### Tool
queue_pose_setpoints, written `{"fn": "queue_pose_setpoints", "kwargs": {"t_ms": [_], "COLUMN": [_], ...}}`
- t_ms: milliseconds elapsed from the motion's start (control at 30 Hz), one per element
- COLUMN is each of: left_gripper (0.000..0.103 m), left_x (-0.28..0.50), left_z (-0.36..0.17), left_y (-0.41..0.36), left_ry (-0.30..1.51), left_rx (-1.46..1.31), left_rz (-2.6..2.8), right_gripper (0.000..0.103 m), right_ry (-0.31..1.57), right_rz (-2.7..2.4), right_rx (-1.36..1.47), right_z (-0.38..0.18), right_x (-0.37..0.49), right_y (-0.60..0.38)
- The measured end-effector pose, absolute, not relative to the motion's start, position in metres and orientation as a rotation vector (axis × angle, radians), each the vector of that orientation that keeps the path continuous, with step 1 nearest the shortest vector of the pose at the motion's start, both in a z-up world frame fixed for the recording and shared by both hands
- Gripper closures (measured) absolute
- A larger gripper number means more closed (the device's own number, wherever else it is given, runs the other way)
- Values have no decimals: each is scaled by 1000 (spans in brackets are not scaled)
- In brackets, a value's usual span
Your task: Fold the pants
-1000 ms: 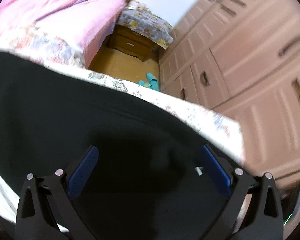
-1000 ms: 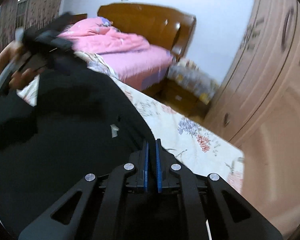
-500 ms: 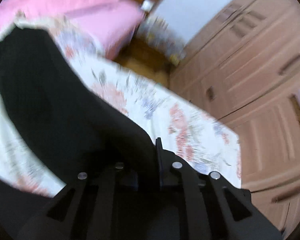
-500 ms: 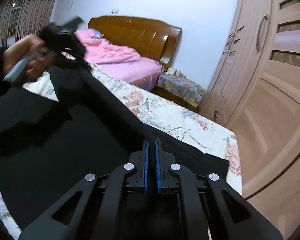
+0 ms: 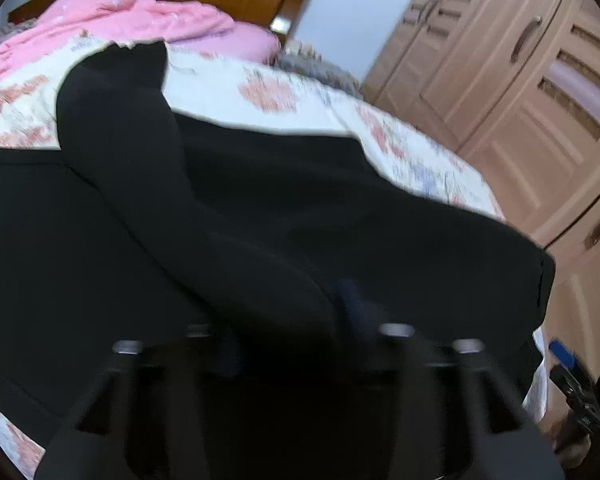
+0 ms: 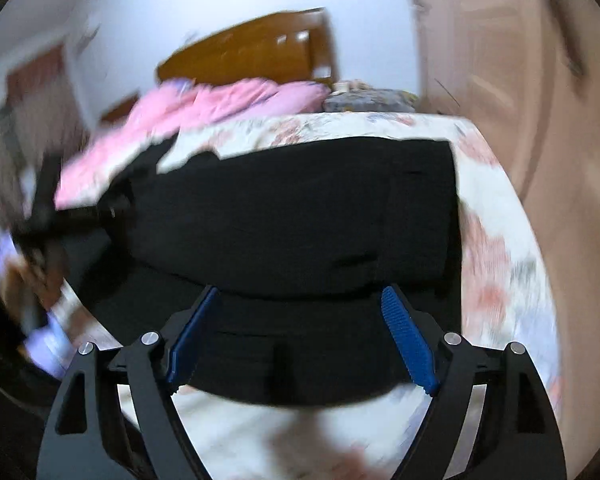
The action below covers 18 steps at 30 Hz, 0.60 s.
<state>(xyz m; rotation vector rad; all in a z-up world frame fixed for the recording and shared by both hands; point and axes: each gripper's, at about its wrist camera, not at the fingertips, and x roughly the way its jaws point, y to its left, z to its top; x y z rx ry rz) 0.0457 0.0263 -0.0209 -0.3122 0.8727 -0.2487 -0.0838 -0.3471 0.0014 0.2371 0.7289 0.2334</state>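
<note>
Pants [image 6: 300, 216] are lying black and doubled over on the floral bedsheet [image 6: 496, 240], near the foot of the bed, with one leg trailing up the sheet toward the pink quilt [image 5: 140, 20] in the left wrist view. Right gripper [image 6: 300, 336] is standing spread, its blue pads [image 6: 408, 340] well apart and opening, with nothing pressed between them; the folded edge of the cloth is lying just under the jaws, probably because that edge is being let go onto the layer beneath. Left gripper [image 5: 296, 320] is blurring badly in its own view; its jaws are opening, and a ridge of black fabric is lying between the fingers, though whether the pads are touching it I cannot tell. Judging by the stacked layers, a fold is being laid down, and the loose leg likely needs bringing in next.
</note>
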Motion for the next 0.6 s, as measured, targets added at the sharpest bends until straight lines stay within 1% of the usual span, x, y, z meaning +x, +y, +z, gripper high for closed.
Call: {"fn": "queue_pose_setpoints", "kwargs": {"t_ms": [33,100,133,267,367,500,533,567,600], "left_gripper": [29,25,22,21,21,21,22,23,31], "left_x": [45,48,50,66,74,95,97,102,105], "left_z": [-16,-9,-10,-15,-16,-21,-24,-28,-31], "left_y": [29,37,40,62,76,85,85,88,88], "left_ry": [856,849,857,895,900,929,938,952,967], "left_rx": [-321,-329,-332,-395,-417,-384,-377,-379,-386], "left_rz": [-257,-269,-276,-253,-220,-183,-173,-165,-170], "right_gripper": [23,24,27,29,34,35,40,55,65], "right_ry": [733,739,748,790,834,846,851,854,859], "right_rz": [230,214,187,153,137,110,90,69,50], "right_rx": [320,431,477,626,642,650,634,618,612], "right_z": [-1,-7,-11,-25,-30,-31,-30,-31,-34], "right_x": [-83,-78,-73,-53,-37,-30,-28,-31,-32], "right_y": [-352,-356,-359,-366,-366,-366,-365,-364,-366]}}
